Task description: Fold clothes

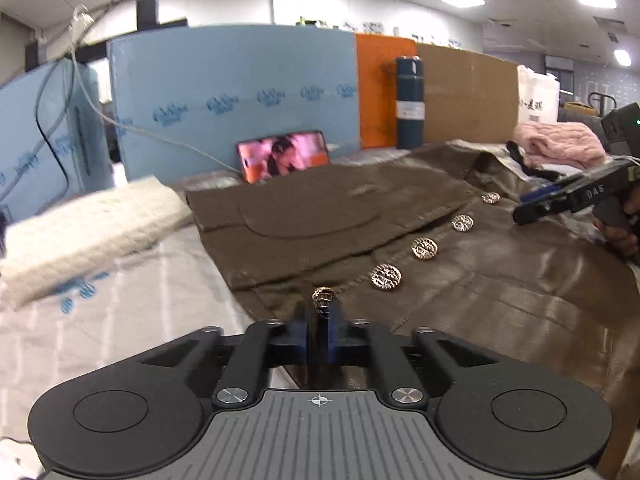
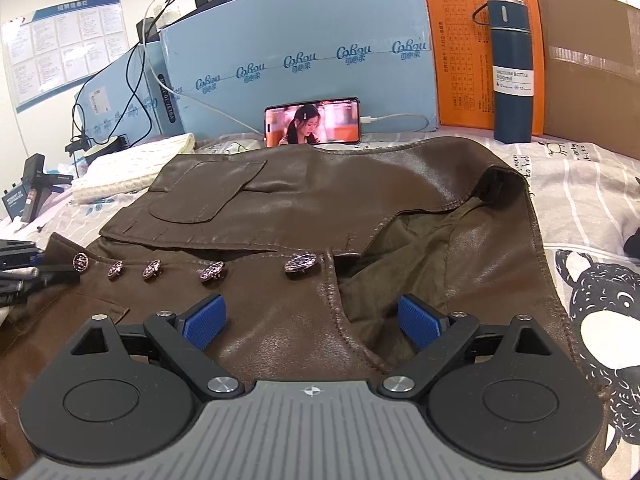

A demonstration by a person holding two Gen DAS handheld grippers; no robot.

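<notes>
A brown leather jacket with a row of metal buttons lies spread on the bed; it also shows in the right wrist view. My left gripper is shut on the jacket's bottom hem by the lowest button. My right gripper is open, hovering over the jacket's front just below the collar opening. The right gripper also shows at the right of the left wrist view, and the left gripper at the left edge of the right wrist view.
A phone playing video leans on blue foam boards. A dark blue bottle stands at the back right. A folded white knit lies left, a pink knit far right. The striped bedsheet surrounds the jacket.
</notes>
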